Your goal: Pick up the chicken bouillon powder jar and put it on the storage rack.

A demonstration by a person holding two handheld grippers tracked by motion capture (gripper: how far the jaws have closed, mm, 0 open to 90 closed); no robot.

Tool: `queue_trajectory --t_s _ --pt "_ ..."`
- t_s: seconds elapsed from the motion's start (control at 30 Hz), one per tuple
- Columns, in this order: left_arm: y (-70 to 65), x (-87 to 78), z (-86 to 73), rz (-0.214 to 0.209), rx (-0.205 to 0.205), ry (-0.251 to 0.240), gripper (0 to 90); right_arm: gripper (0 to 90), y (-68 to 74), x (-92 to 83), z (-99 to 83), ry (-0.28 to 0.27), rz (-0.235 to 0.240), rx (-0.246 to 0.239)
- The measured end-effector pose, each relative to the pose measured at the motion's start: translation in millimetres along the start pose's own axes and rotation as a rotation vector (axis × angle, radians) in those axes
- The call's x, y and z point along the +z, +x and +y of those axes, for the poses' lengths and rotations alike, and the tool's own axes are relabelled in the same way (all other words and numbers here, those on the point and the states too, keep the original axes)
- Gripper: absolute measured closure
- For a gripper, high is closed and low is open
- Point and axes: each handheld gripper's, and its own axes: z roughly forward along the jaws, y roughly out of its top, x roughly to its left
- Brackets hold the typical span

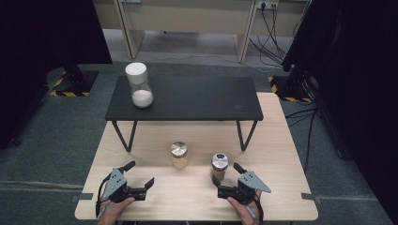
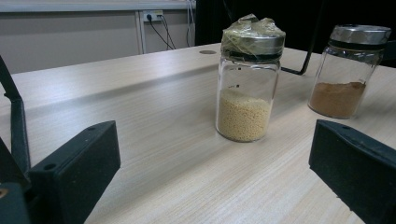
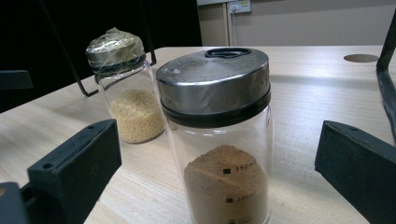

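High view: light wooden table (image 1: 141, 197) with a low black shelf (image 1: 187, 101) standing across its far half; a white-capped jar (image 1: 139, 84) of white powder on the shelf's left end; two smaller jars on the wood in front of it
Right gripper (image 1: 224, 179): spread wide, holding nothing; its jaws flank the brown-powder jar (image 1: 219, 165) without touching it
Left gripper (image 1: 140, 174): also spread and empty, apart from the yellow-grain jar (image 1: 179, 154), which stands ahead of it and to its right
Step in hand: the approach, by my reading; the right side is lined up on its jar, the left less so
Next move: likely push the right jaws on around the glass body below the lid, then clench; keep it upright
Right gripper view: printed volume marks on the brown-powder jar (image 3: 219, 140); a dark flip tab on its steel lid
Left gripper view: crumpled clear film over the yellow-grain jar (image 2: 246, 79) lid; too small to tell from above
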Motion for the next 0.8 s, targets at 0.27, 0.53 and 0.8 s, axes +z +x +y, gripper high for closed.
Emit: queue_trajectory --t_s 0.27,0.53,0.8 --pt "-0.5 -0.1 -0.1 -0.002 0.003 -0.001 1.6 0.6 0.3 -0.6 0.8 -0.002 -0.002 -0.002" --pt "-0.6 -0.3 -0.2 -0.002 0.003 -0.003 1.5 0.6 3.9 -3.5 2.5 -0.008 0.000 -0.001" --pt "-0.6 -0.2 -0.1 -0.002 0.001 -0.003 1.5 0.6 7.7 -7.1 1.8 -0.011 0.003 0.009"
